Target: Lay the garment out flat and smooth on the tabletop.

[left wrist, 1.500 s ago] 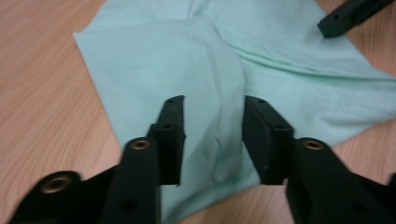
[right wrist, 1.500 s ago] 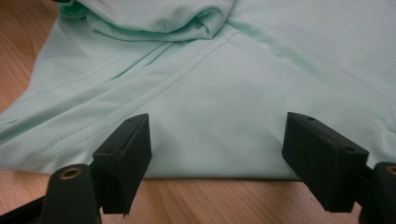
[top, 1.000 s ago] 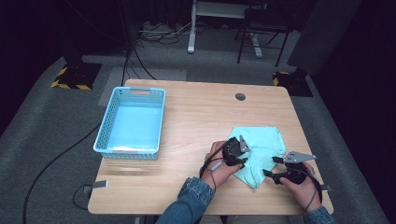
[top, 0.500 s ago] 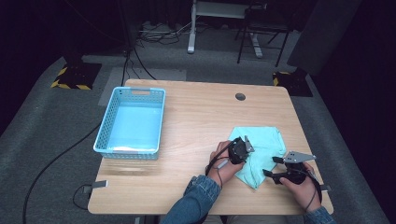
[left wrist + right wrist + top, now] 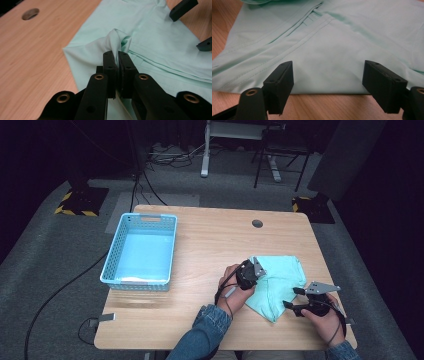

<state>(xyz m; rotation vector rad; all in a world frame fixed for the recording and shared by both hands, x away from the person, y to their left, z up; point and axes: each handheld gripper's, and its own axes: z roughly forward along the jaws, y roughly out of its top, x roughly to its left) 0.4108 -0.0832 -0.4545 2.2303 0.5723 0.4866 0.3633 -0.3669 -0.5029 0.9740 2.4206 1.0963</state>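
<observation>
A folded mint-green garment [image 5: 278, 280] lies on the right part of the wooden table [image 5: 210, 245]. My left gripper [image 5: 253, 274] sits at the cloth's left edge, shut on a pinched fold of the mint garment [image 5: 117, 40] that bunches above its jaws; in the left gripper view the left gripper [image 5: 117, 56] has its jaws pressed together. My right gripper [image 5: 295, 298] is at the cloth's near right edge, open; in the right gripper view the right gripper [image 5: 328, 75] has its jaws wide apart over the garment's [image 5: 337, 45] hem, with nothing between them.
A light blue plastic basket [image 5: 141, 251] stands on the left half of the table. A round cable hole [image 5: 257, 223] is near the far edge. Dark floor with cables surrounds the table, and the right table edge is close to the right hand.
The left gripper has crept slightly right along the cloth's left edge with the fold pinched. The right gripper has stayed in place, open.
</observation>
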